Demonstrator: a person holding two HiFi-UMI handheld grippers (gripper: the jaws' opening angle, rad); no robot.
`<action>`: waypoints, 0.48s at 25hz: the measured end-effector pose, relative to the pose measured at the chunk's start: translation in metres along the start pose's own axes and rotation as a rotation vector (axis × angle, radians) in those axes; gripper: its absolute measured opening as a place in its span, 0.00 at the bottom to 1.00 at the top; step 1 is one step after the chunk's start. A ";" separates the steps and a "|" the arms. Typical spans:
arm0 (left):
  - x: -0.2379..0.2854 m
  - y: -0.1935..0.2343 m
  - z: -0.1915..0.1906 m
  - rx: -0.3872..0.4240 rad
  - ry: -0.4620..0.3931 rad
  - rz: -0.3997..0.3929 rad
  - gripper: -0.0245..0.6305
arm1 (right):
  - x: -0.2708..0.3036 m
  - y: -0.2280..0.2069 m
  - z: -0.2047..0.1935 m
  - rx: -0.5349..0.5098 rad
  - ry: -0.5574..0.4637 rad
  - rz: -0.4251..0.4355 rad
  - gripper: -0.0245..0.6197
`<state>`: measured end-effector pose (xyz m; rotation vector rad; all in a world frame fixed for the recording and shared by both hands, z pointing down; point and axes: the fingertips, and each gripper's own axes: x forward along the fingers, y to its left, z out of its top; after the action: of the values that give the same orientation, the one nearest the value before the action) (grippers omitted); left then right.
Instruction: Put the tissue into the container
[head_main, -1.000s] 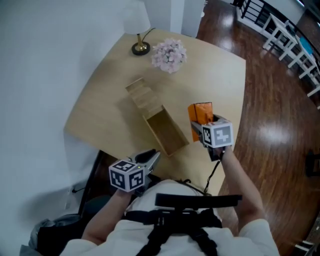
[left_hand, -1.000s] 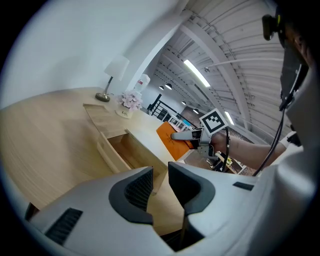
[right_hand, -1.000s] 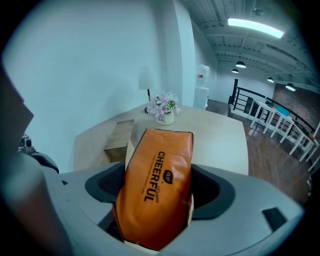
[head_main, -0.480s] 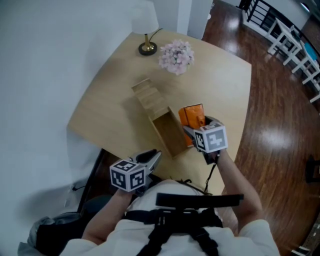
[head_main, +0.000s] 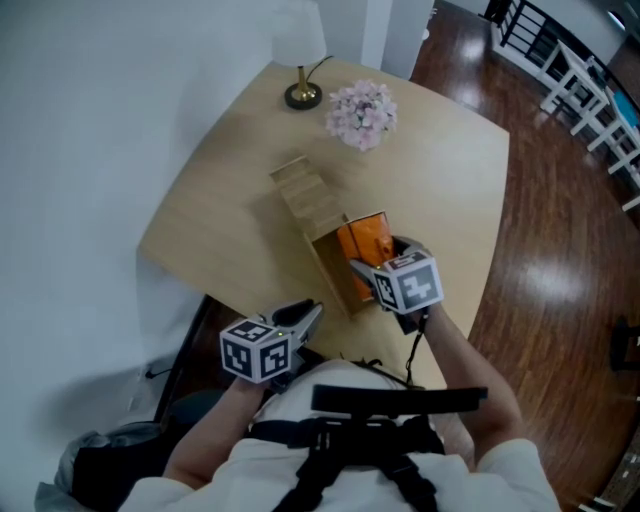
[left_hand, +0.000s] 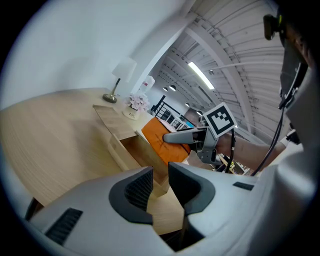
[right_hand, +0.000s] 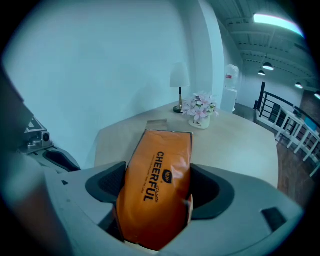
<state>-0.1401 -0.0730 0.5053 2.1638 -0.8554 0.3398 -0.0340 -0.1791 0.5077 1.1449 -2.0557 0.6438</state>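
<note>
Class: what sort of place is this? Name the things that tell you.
Likely a home-style corner in a large hall or loft: a wooden table with a lamp and flowers, a dark wood floor, and an exposed industrial ceiling with strip lights.

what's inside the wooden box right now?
Inside the wooden box, the visible left part is bare wood, with nothing in it. The orange tissue pack, clamped in the right gripper, hangs over the right side and covers the rest.
</note>
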 end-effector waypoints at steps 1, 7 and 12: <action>0.000 0.001 0.000 0.000 0.001 0.000 0.17 | 0.002 0.005 0.000 -0.008 0.002 0.008 0.68; -0.007 0.010 0.000 -0.008 -0.001 0.011 0.17 | 0.020 0.028 -0.007 -0.069 0.032 0.044 0.67; -0.014 0.016 0.000 -0.017 -0.005 0.020 0.17 | 0.033 0.034 -0.018 -0.081 0.069 0.051 0.67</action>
<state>-0.1614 -0.0743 0.5078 2.1428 -0.8803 0.3358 -0.0705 -0.1675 0.5411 1.0132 -2.0386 0.6103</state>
